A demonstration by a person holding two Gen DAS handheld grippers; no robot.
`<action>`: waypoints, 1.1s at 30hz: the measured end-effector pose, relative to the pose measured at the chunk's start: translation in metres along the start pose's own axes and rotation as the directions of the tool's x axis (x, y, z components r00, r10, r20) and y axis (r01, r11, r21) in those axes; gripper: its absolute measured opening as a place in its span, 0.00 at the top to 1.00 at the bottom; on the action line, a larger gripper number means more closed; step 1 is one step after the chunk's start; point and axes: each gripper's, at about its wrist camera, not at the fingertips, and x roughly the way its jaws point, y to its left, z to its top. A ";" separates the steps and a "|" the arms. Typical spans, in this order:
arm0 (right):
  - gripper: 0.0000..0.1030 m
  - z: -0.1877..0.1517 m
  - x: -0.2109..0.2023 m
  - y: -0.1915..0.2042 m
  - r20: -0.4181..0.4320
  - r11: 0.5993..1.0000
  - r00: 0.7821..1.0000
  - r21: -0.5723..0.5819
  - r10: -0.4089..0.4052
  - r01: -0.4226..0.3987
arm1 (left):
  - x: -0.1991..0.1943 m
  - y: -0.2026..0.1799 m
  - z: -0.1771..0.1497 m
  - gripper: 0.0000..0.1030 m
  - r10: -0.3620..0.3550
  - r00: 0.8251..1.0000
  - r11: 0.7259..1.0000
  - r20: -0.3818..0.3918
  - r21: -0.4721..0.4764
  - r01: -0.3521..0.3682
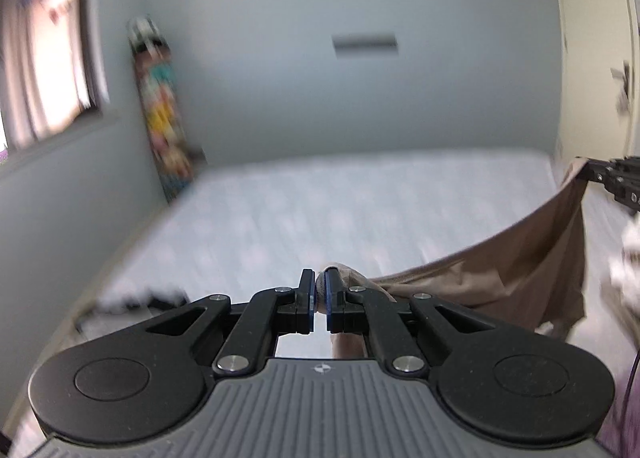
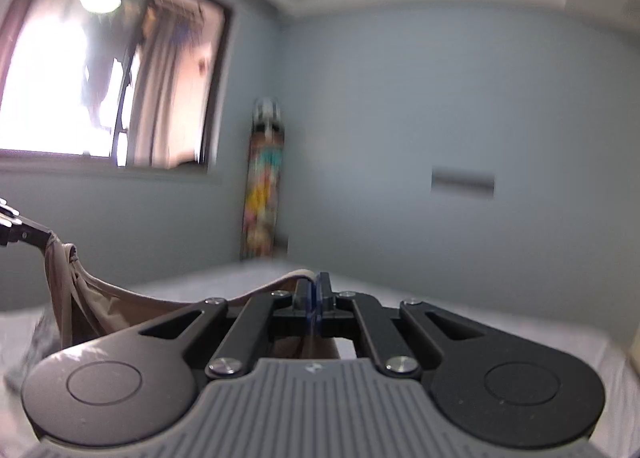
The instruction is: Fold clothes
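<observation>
Left gripper [image 1: 319,289] and right gripper [image 2: 315,290] each clamp the beige soft-fabric garment [image 1: 520,270], slung above a pale grey mattress [image 1: 340,210] in a blue-walled room

One tan garment [image 1: 520,282], slung between two tongs: left tongs [image 1: 319,294] and right tongs [image 2: 315,298], each closed on an edge of it. One bed [image 1: 320,210]. One window [image 2: 100,74]. One patterned board [image 1: 160,106] leaning against the wall. One grey wall fixture [image 1: 365,43].
</observation>
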 end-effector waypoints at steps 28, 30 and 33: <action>0.62 -0.215 -0.016 0.017 -0.541 0.967 0.804 0.192 0.246 -0.166 | 0.080 -0.076 -0.127 0.74 -0.153 0.933 0.945 -0.326 -0.324 0.041; 0.61 -0.215 -0.015 0.014 -0.537 0.968 0.809 0.194 0.241 -0.160 | 0.081 -0.087 -0.129 0.74 -0.162 0.929 0.933 -0.333 -0.357 0.035; 0.61 -0.217 -0.015 0.009 -0.540 0.964 0.804 0.212 0.250 -0.158 | 0.086 -0.101 -0.133 0.74 -0.158 0.927 0.918 -0.341 -0.396 0.011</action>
